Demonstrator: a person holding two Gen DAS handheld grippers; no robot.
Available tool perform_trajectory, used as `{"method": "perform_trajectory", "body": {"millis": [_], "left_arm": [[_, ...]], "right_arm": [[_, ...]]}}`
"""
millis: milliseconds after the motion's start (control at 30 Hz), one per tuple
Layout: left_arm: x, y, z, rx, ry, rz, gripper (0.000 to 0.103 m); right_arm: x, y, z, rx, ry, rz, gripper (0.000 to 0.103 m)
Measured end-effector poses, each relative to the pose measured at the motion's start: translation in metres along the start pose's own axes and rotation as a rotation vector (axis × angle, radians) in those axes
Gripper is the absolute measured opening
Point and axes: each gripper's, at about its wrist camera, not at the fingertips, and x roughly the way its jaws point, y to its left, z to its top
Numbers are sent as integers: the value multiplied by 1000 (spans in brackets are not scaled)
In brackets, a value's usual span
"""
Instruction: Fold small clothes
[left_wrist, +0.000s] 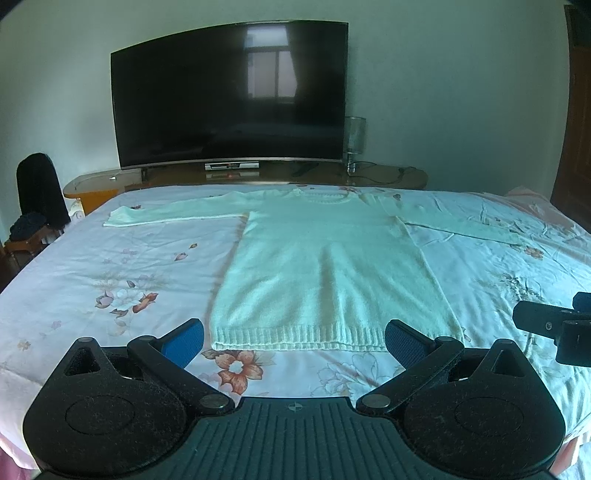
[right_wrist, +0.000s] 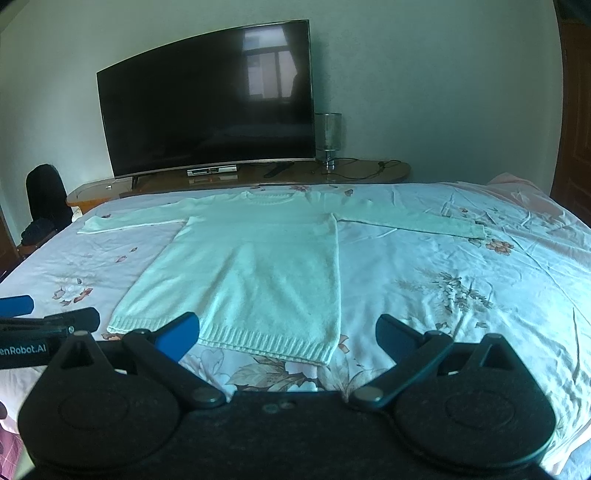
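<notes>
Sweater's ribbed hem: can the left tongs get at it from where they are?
Probably yes. The left tongs are open and empty just short of the hem of the sweater, which lies flat on the bed with nothing between them.

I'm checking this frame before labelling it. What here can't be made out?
- Sweater underside: hidden against the bed, both views.
- Box under the TV: too small to read, both views.
- Right gripper: cut off by the left view's edge.
- Dark item at left: too dim, both views.
</notes>
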Motion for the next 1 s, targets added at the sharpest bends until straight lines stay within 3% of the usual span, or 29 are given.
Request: {"method": "perform_trajectory", "body": {"millis": [667, 1000], "left_arm": [[1, -2, -1, 1, 0, 5, 103], [17, 0, 3, -7, 41, 9, 103]], "right_arm": [[1, 1, 0, 6, -4, 1, 102], [9, -4, 0, 23, 4, -24, 102]]}}
